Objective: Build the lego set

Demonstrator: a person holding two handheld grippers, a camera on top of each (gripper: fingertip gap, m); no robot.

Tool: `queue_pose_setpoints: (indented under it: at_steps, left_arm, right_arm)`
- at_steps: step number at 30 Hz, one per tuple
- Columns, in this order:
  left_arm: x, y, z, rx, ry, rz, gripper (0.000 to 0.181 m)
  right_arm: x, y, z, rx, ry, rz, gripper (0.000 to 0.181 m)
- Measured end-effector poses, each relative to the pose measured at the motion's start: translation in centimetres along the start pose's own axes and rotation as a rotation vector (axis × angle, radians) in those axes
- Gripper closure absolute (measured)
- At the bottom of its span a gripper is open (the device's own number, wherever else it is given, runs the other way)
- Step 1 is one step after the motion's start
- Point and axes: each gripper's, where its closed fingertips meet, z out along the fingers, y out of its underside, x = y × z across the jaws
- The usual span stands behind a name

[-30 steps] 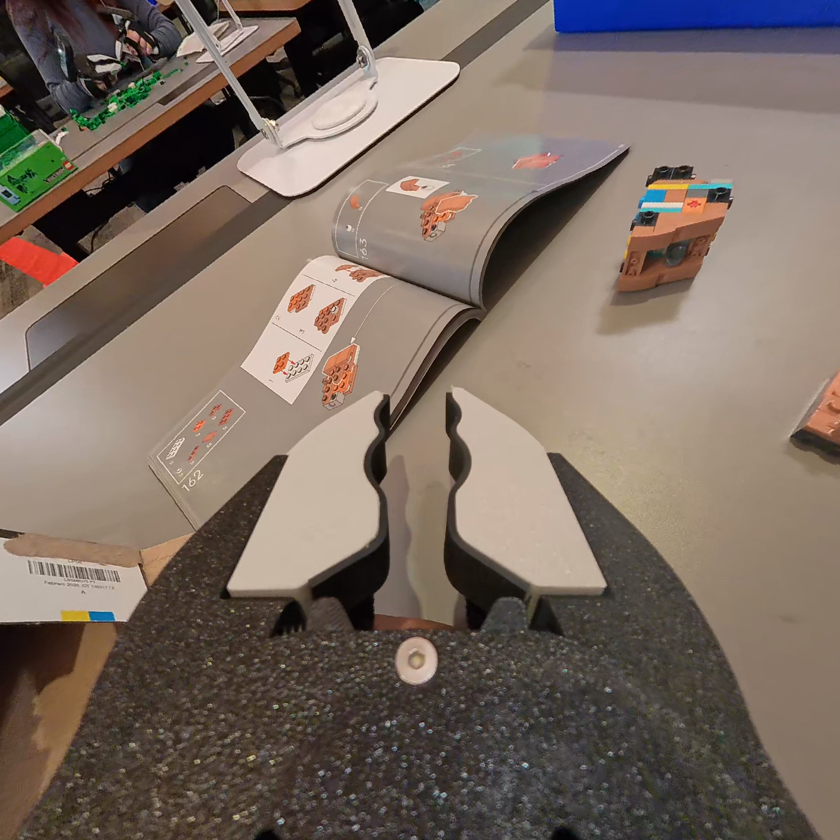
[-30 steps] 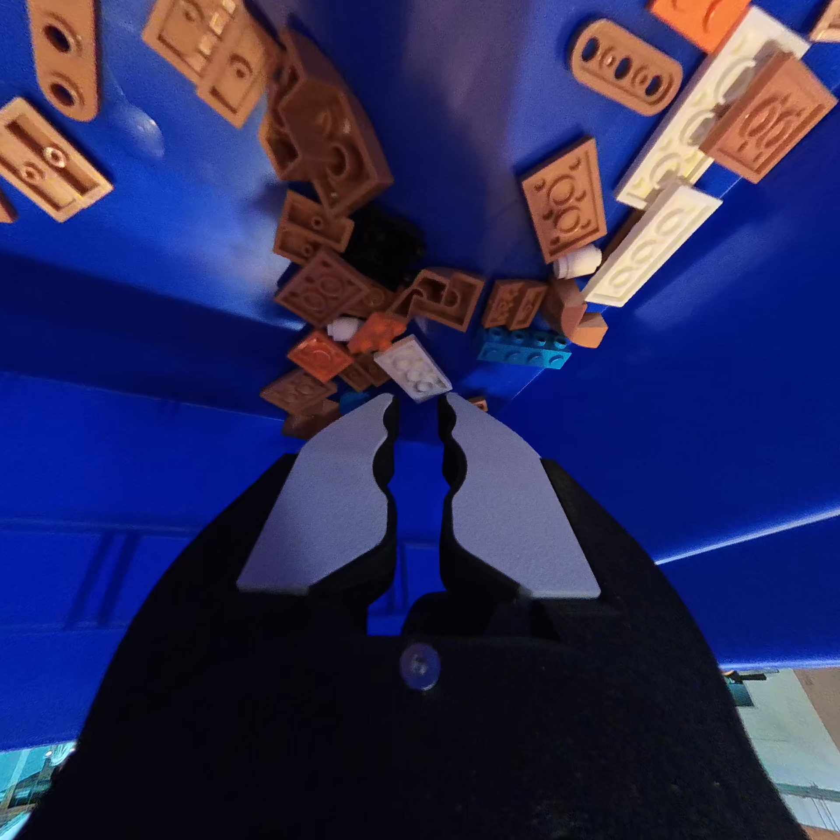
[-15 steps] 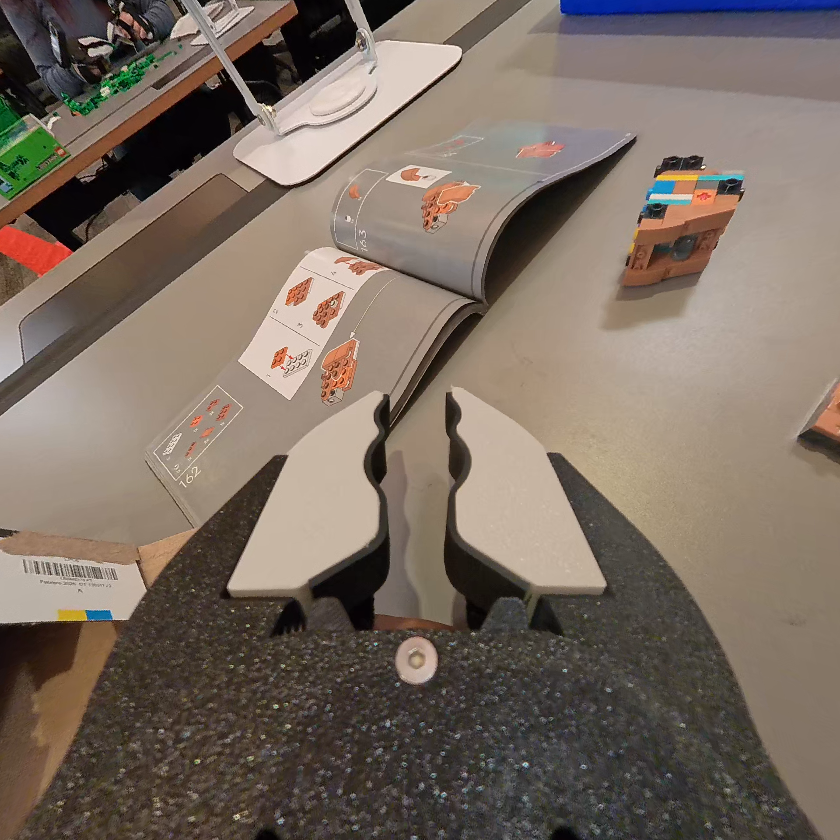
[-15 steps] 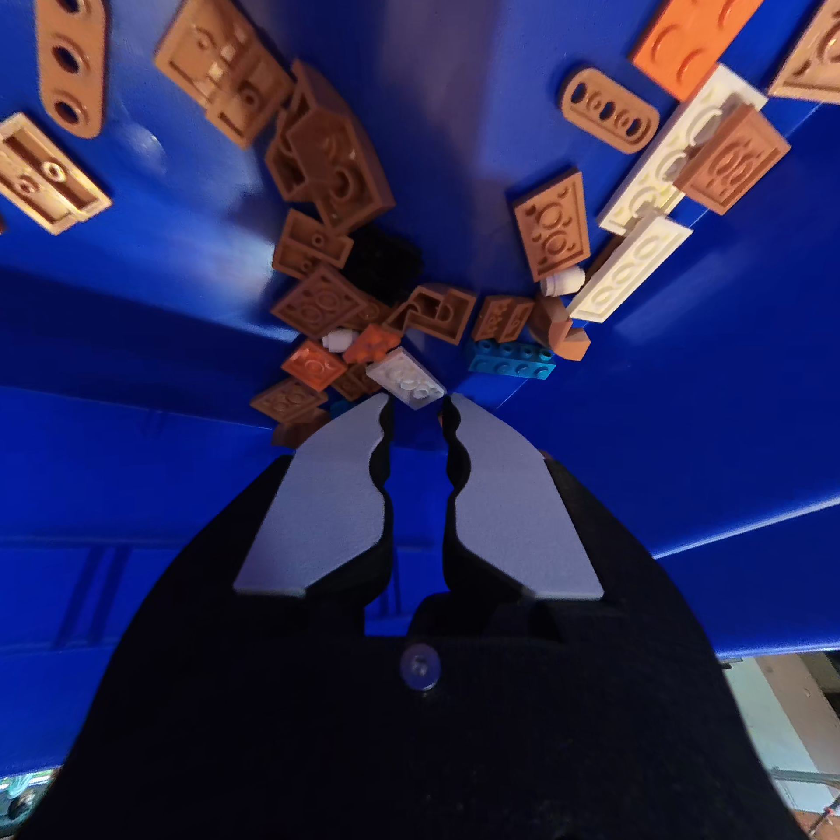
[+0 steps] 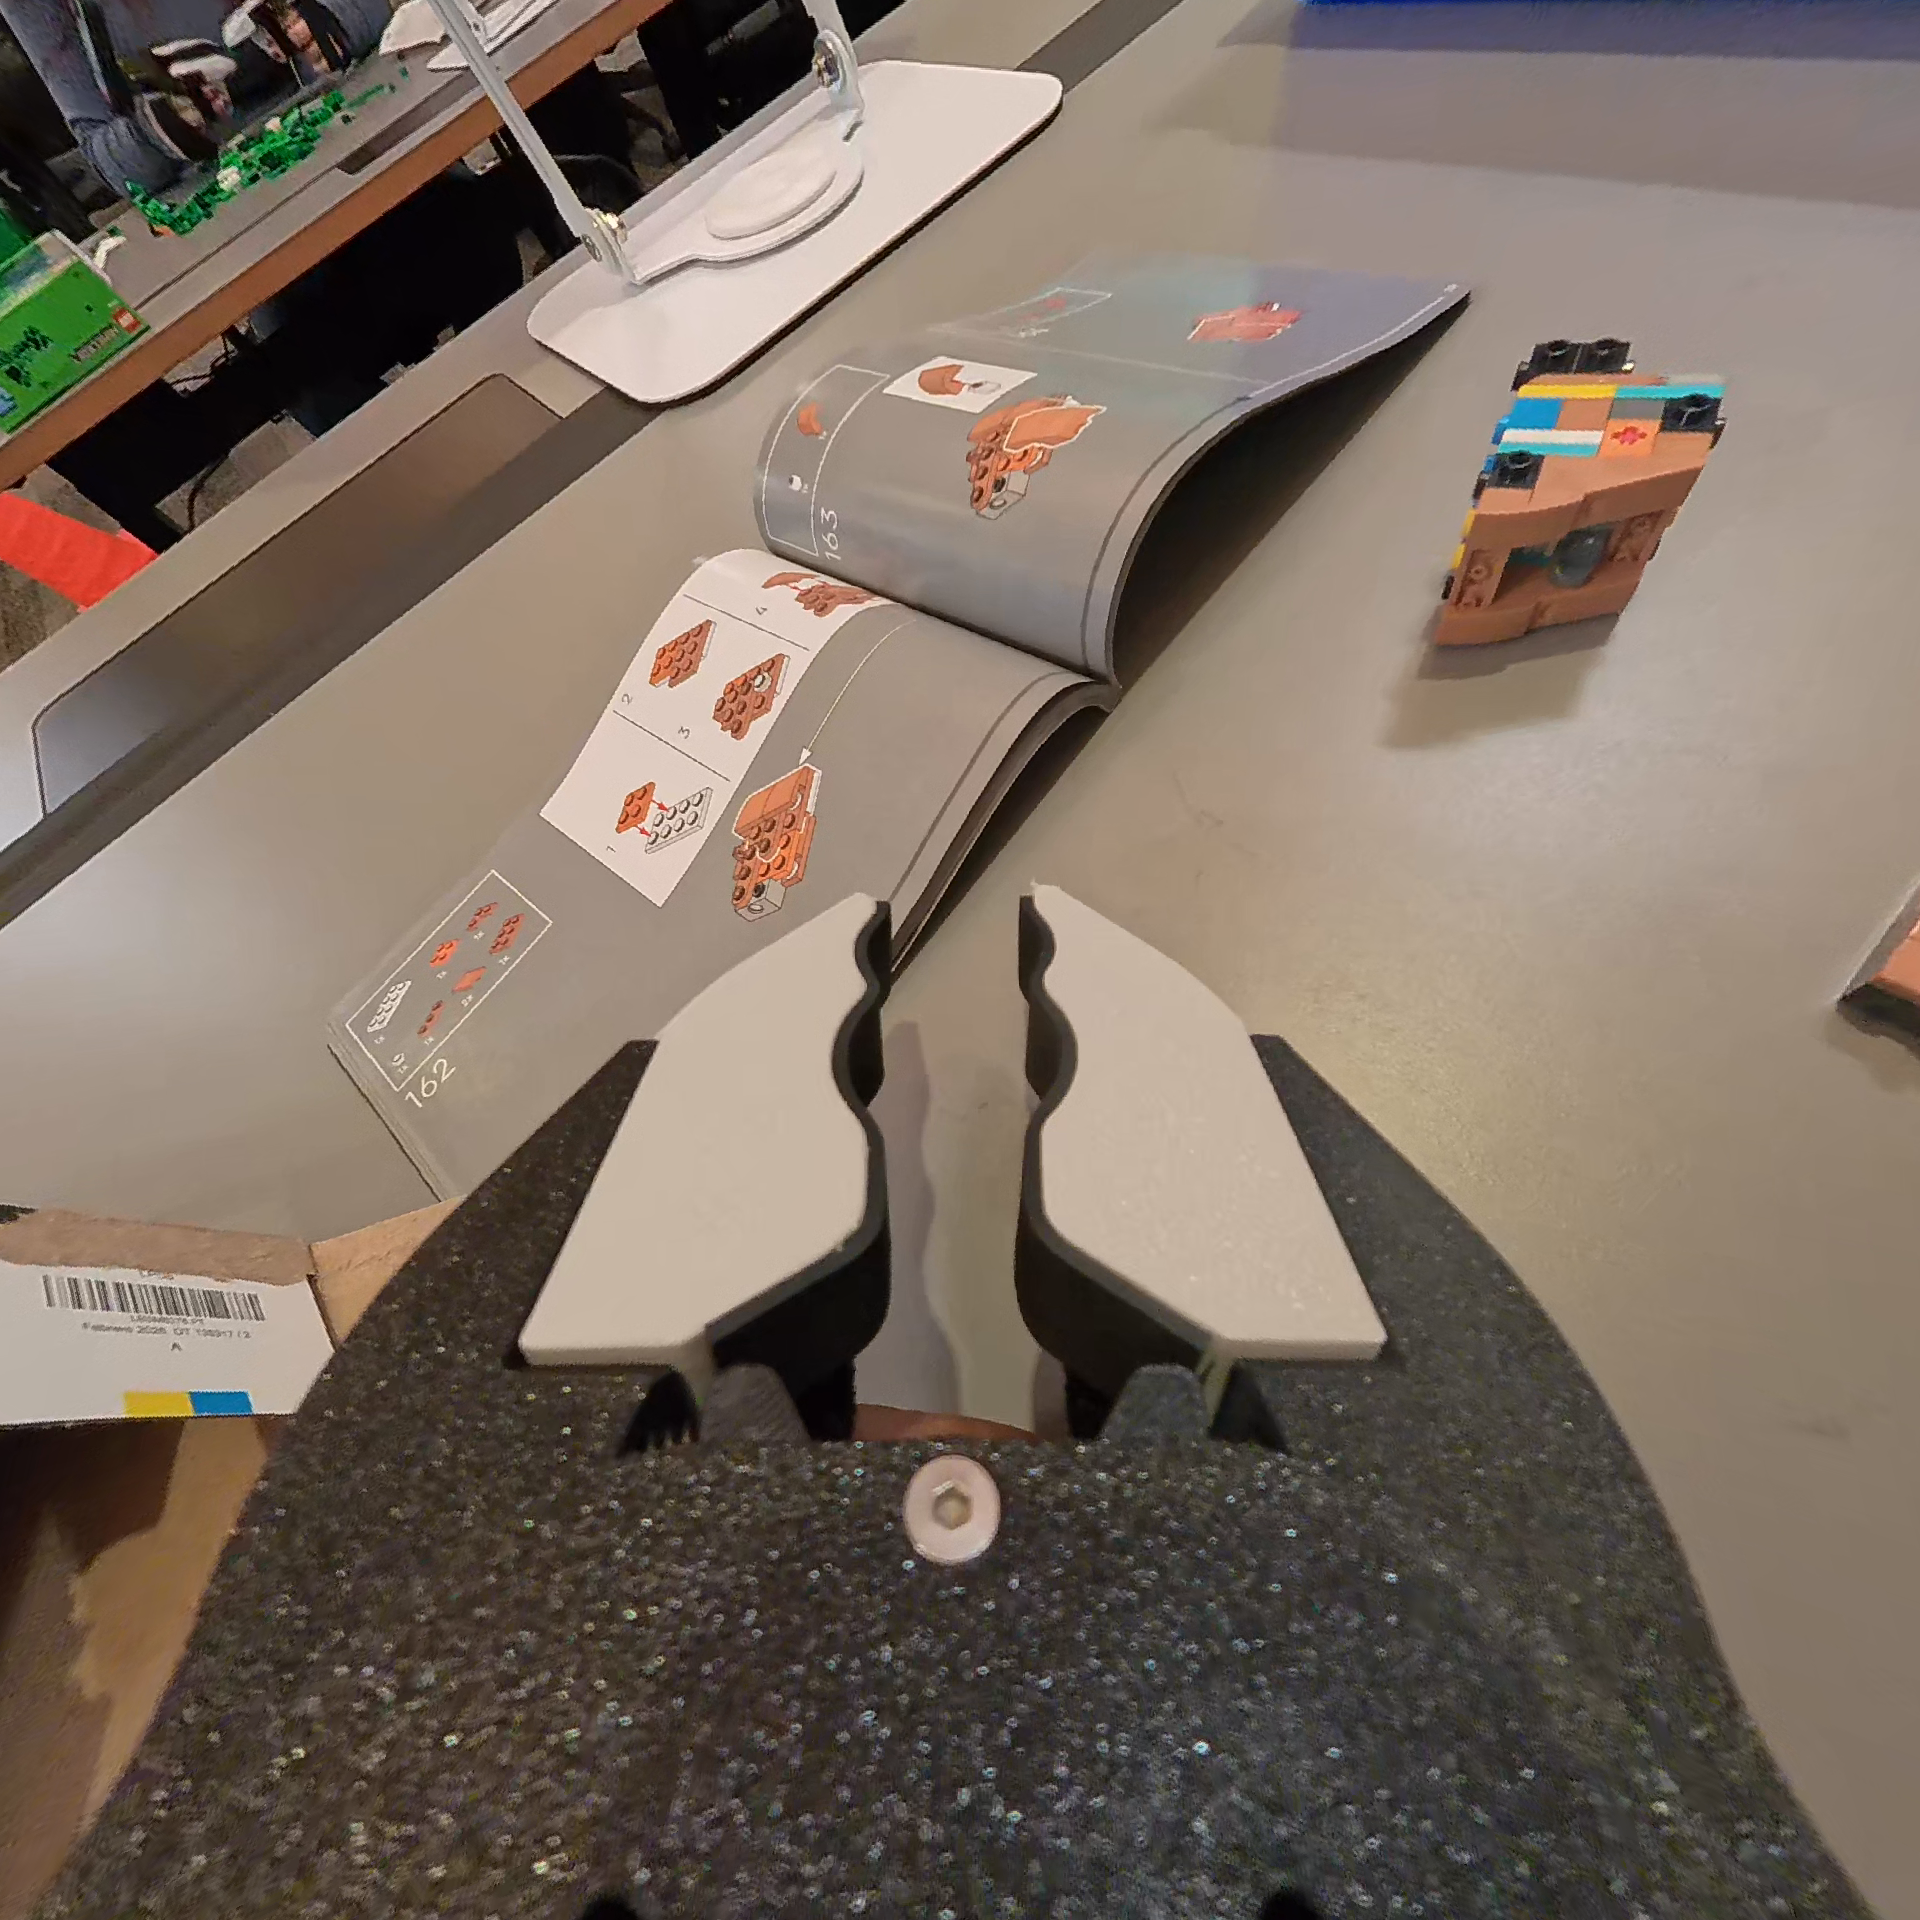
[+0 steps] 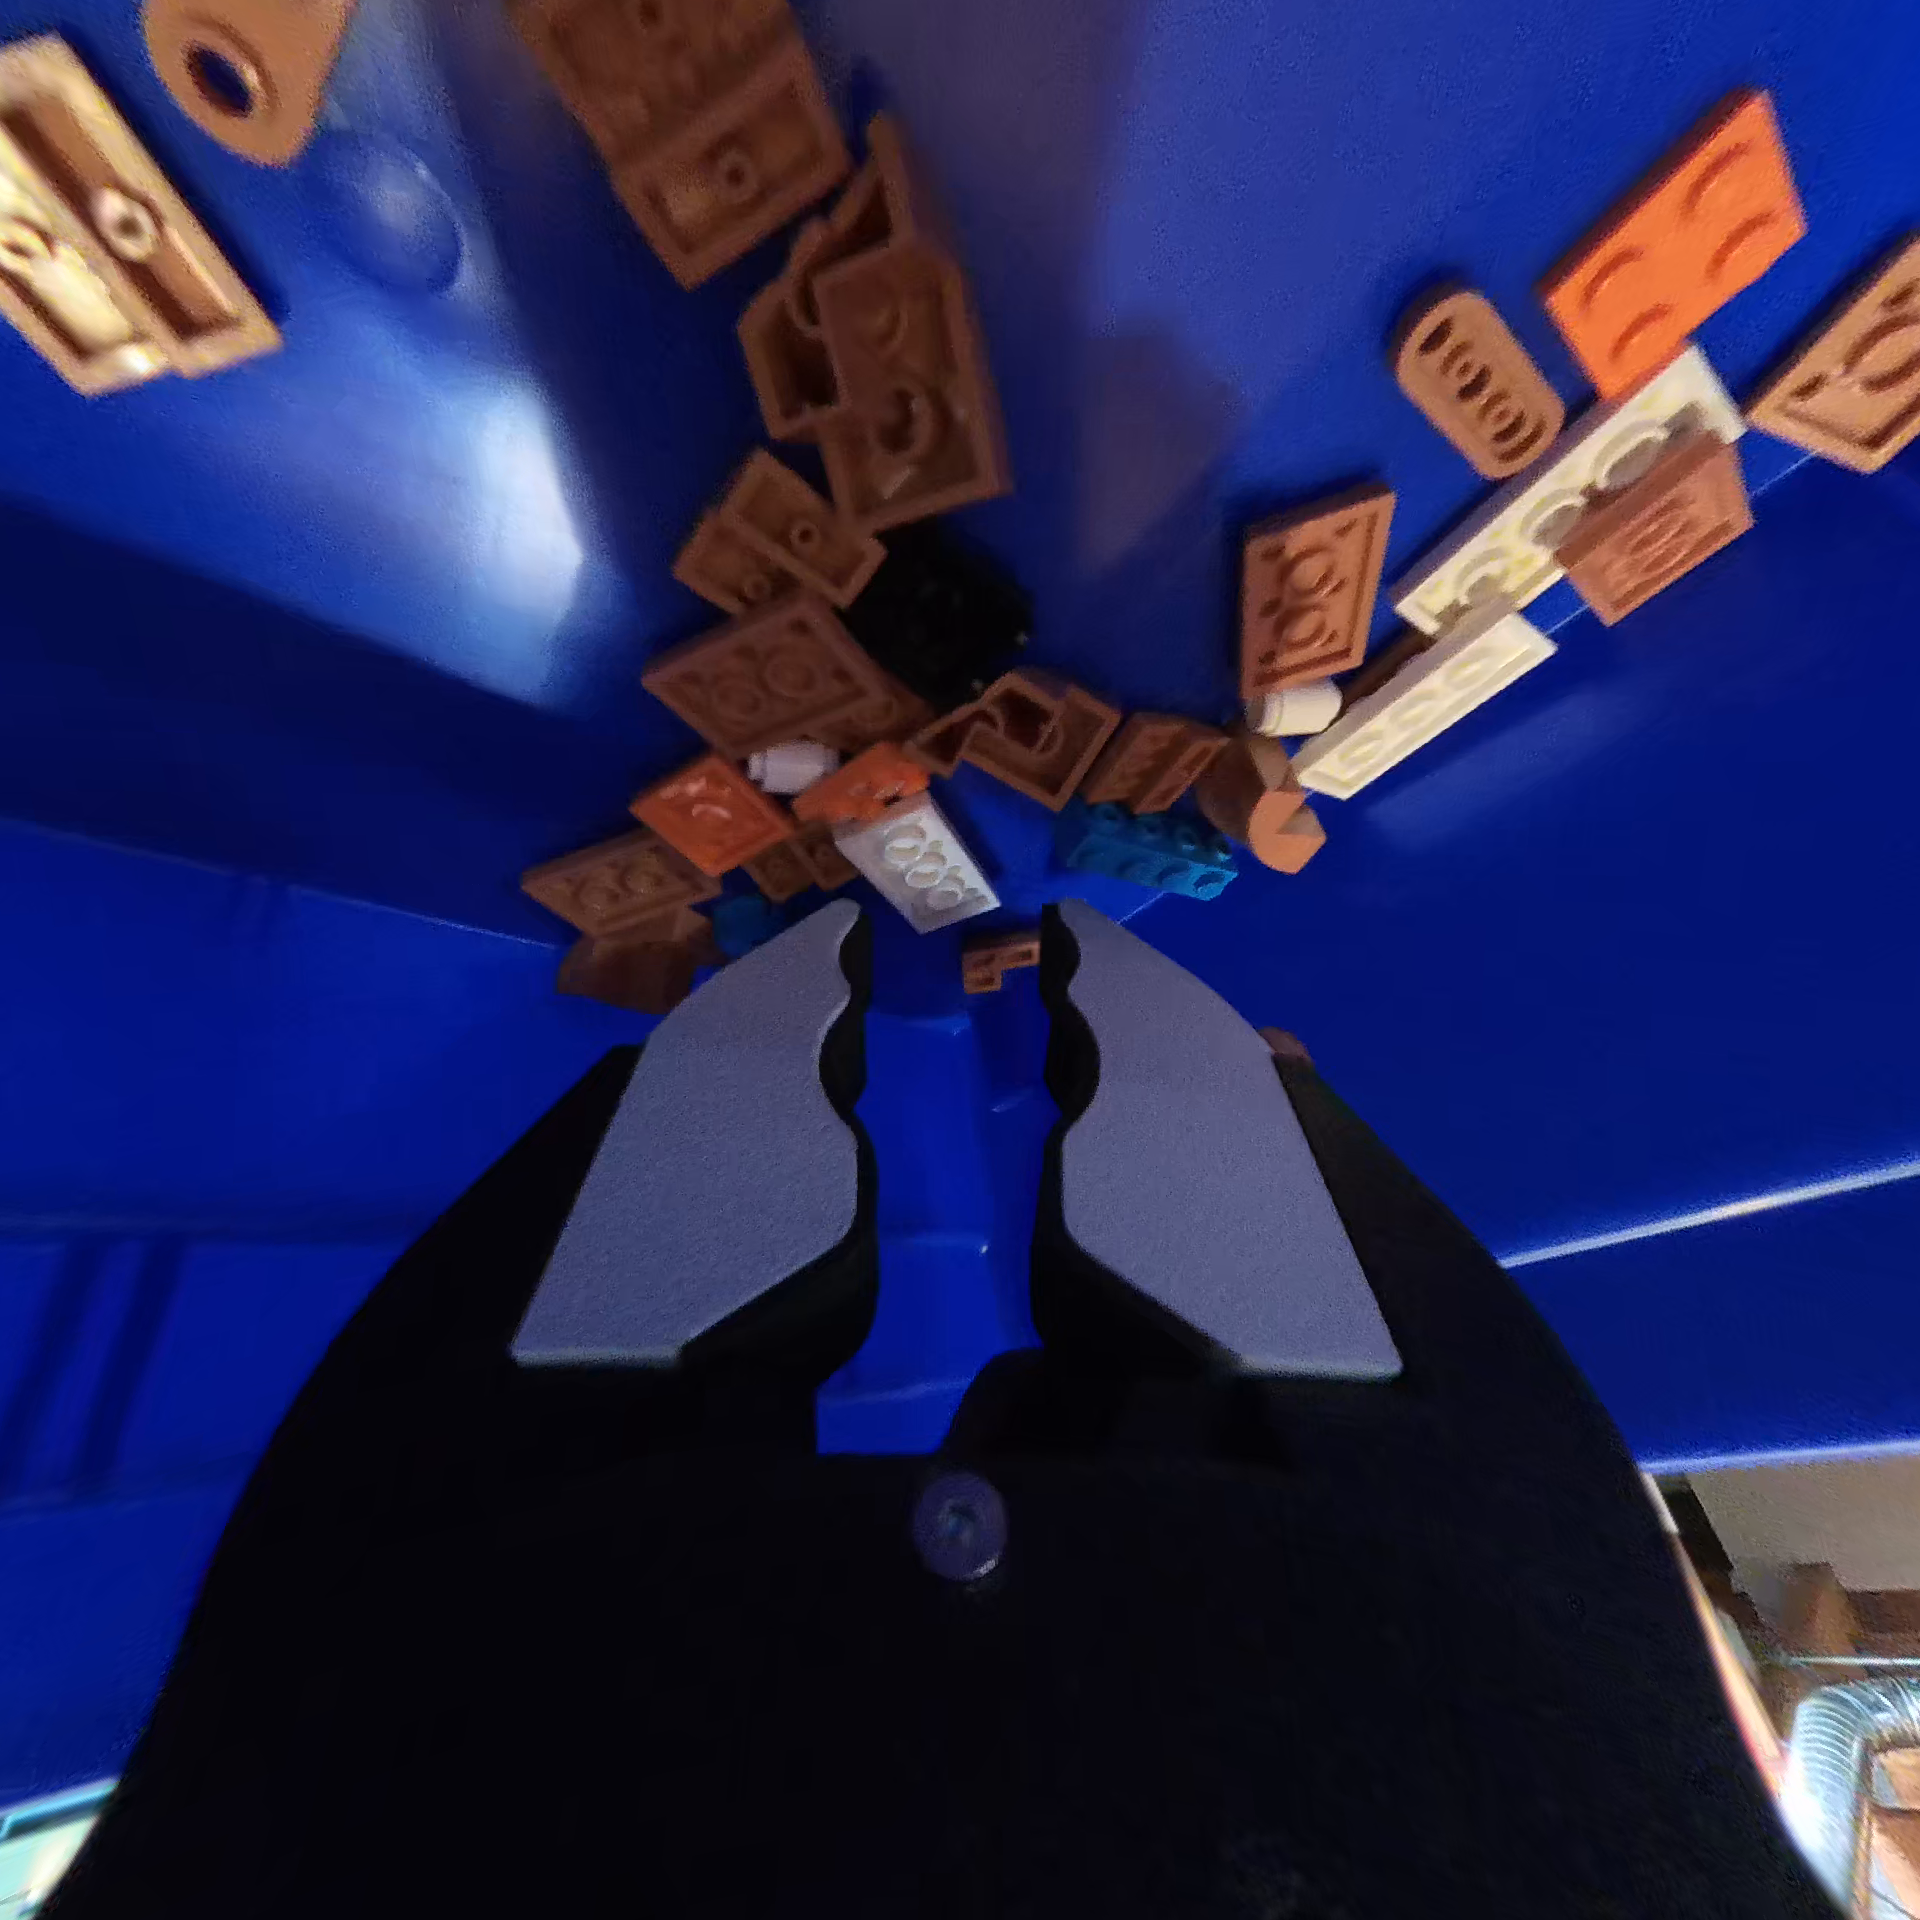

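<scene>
Inside the blue bin, right gripper fingers slightly parted, nothing between them; tips just short of a white plate at the near edge of the loose brick pile. A teal brick lies just right of it. On the grey table, left gripper also slightly parted and empty, tips over the near corner of the open manual. Brown build sits toward the far right edge, well apart.
</scene>
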Motion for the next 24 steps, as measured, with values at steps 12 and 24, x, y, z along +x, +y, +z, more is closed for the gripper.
queue_pose_setpoints:
  at_steps: [12, 24]
  left_arm:
    - [-0.2, -0.1, 0.0, 0.005, -0.012, -0.003, 0.158]
    - [-0.1, -0.5, -0.4, 0.042, -0.018, -0.001, 0.158]
  right_arm:
    - [-0.7, -0.1, 0.1, -0.034, -0.168, 0.11, 0.164]
    - [-0.5, 0.2, -4.8, 0.129, -0.056, 0.404, 0.164]
